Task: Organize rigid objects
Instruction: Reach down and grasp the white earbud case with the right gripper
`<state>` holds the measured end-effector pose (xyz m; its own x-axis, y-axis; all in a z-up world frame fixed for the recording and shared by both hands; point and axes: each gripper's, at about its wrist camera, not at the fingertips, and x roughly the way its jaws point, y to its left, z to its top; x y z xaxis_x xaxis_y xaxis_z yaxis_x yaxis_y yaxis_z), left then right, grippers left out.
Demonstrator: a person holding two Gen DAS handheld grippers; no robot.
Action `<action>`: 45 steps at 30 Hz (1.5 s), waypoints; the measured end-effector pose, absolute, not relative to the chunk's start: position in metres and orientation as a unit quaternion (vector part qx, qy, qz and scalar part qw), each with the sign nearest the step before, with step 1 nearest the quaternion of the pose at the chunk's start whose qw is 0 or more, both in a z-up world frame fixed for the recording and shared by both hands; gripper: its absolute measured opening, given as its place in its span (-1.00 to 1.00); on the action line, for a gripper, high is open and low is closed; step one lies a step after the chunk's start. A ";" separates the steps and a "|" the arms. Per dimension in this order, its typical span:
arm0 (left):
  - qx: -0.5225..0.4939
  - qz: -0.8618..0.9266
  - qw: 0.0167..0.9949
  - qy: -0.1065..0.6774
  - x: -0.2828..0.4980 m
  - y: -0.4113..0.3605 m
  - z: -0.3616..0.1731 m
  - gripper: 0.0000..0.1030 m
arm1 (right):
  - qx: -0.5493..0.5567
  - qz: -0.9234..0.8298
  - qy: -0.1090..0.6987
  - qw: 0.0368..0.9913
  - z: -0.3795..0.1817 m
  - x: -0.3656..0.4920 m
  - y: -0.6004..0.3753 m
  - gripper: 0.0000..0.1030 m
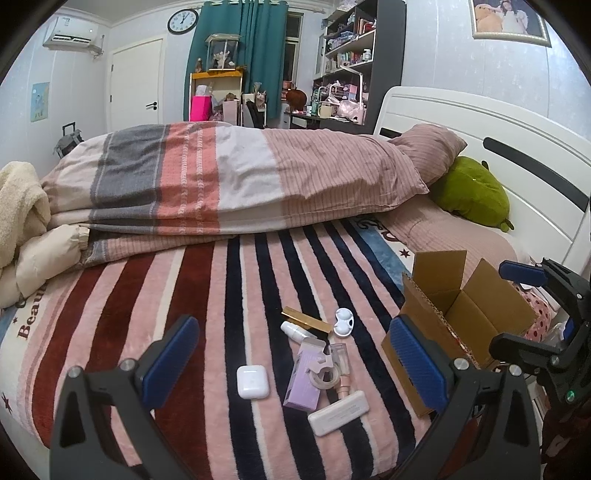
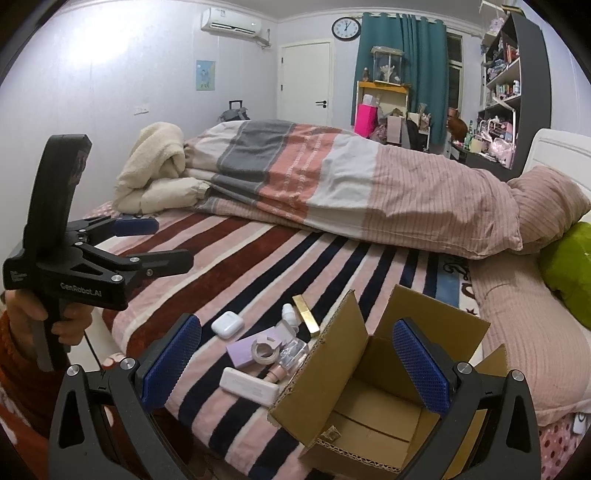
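Both grippers hover wide open and empty over a bed: the left gripper [image 1: 291, 363] frames a cluster of small items on the striped blanket [image 1: 192, 295], while the right gripper [image 2: 297, 363] spreads its blue pads above an open cardboard box [image 2: 373, 402]. In the right wrist view, the left gripper's black body reads "GenRobot_AI" and is held by a hand [image 2: 44, 317] in a red sleeve. The cluster lies just beside the box's near flap: a white earbud case [image 1: 252, 381], a lilac carton [image 1: 304, 380], a roll of tape [image 1: 325, 374] resting on it, a clear bottle [image 1: 340, 356], a white rectangular case [image 1: 338, 412] with print too small to read, a gold bar-shaped box [image 1: 304, 320], a small white bottle [image 1: 293, 329] touching it, and a white contact lens case [image 1: 344, 322]. The box appears empty inside. The blanket's edge carries lettering beginning "Beau". Beyond, a folded duvet [image 1: 229, 177] lies across the bed, a green plush [image 1: 469, 190] by the headboard, and a wall clock [image 1: 183, 21] above teal curtains.
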<state>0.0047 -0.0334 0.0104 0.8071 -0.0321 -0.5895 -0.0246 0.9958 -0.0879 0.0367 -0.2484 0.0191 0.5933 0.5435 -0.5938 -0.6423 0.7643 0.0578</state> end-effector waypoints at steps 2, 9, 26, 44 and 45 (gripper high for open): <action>-0.047 -0.002 0.950 0.310 0.005 -0.033 0.011 0.99 | -0.084 0.332 0.303 0.889 0.019 0.036 -0.247 1.00; -0.047 -0.002 0.950 0.308 0.002 -0.029 0.011 0.99 | -0.109 0.333 0.300 0.887 0.021 0.028 -0.233 1.00; -0.088 0.082 0.937 0.328 -0.010 0.100 -0.048 0.99 | -0.124 0.413 0.394 0.811 -0.065 0.026 -0.071 0.69; -0.112 0.067 0.941 0.313 -0.005 0.170 -0.119 0.99 | -0.072 0.252 0.515 0.816 -0.169 0.107 -0.015 0.26; -0.113 0.060 0.941 0.313 -0.005 0.171 -0.119 0.99 | -0.075 0.245 0.514 0.819 -0.170 0.107 -0.014 0.25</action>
<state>-0.0048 0.1712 -0.1193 0.7968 0.0423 -0.6028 -0.1844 0.9670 -0.1759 0.1066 -0.0139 -0.1704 0.3525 0.3234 -0.8782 -0.4783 0.8688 0.1279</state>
